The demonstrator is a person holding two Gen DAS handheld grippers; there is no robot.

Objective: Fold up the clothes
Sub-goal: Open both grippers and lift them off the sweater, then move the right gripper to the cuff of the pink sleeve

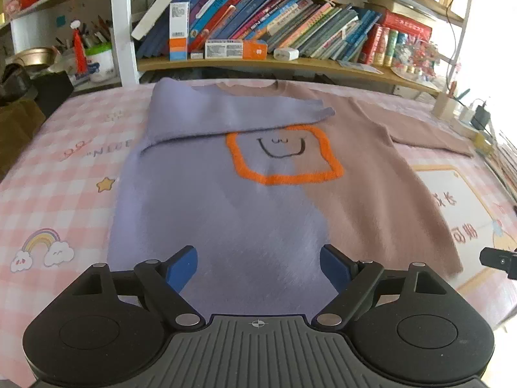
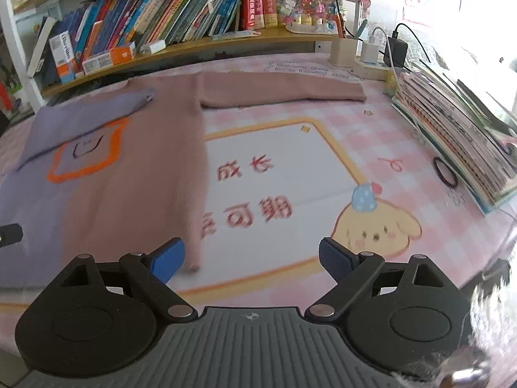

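A sweater, lilac on one half and brown on the other (image 1: 252,213), lies flat on the pink checked cloth, with an orange square and a face on its chest (image 1: 284,155). Its lilac sleeve (image 1: 232,113) is folded across the chest. Its brown sleeve (image 2: 281,90) lies stretched out to the right. My left gripper (image 1: 258,268) is open and empty above the sweater's lower hem. My right gripper (image 2: 252,258) is open and empty, just right of the sweater's brown side edge (image 2: 190,194).
A bookshelf (image 1: 258,64) full of books runs along the far edge of the table. A stack of books (image 2: 458,129) and a black hair tie (image 2: 446,171) lie at the right. A power strip with chargers (image 2: 374,61) stands at the back right.
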